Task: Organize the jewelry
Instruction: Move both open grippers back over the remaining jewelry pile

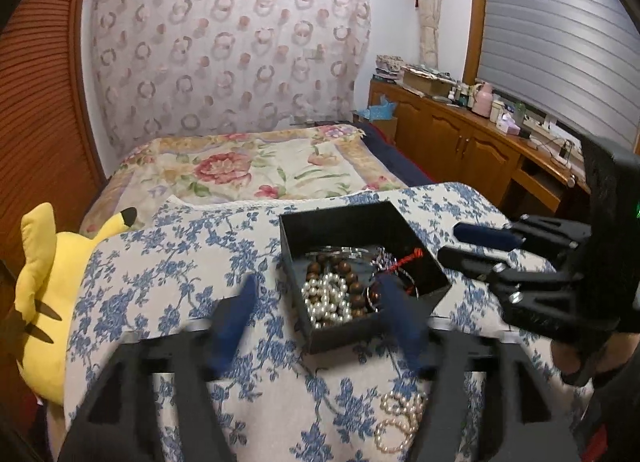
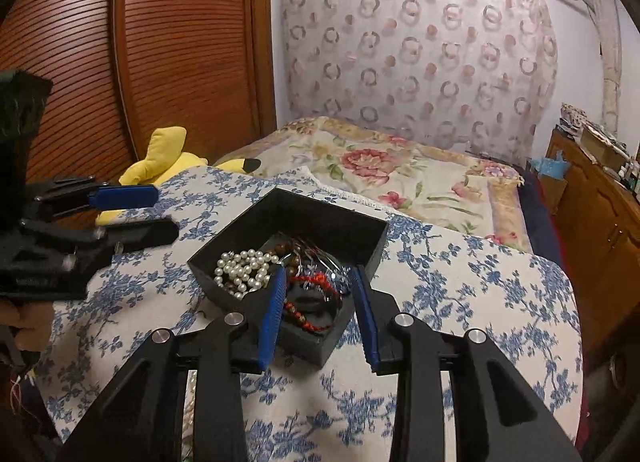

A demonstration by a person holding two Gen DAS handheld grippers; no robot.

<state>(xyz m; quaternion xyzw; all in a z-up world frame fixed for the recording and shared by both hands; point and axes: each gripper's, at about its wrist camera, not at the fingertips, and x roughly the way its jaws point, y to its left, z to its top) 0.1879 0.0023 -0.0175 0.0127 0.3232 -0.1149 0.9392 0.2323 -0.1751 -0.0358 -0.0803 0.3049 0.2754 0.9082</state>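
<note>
A black open box point(image 1: 340, 217) stands on the blue-flowered cloth point(image 1: 172, 270). In it lie a white pearl strand point(image 1: 326, 298), brown wooden beads point(image 1: 340, 266) and a red cord point(image 1: 408, 258). A pale pink pearl bracelet point(image 1: 400, 418) lies on the cloth in front of the box. My left gripper point(image 1: 320, 302) is open wide at the box's near left side, holding nothing. My right gripper point(image 2: 320, 282) is open over the box's near corner, with the red cord point(image 2: 316, 282) and a red bead bracelet point(image 2: 308, 318) seen between its pads. No pad presses on them.
A yellow plush toy point(image 1: 52, 282) leans at the table's left edge. Behind the table lies a bed with a floral cover point(image 1: 260, 169). A wooden cabinet point(image 1: 460, 137) crowded with small items runs along the right wall. A slatted wooden door point(image 2: 120, 61) stands on the left.
</note>
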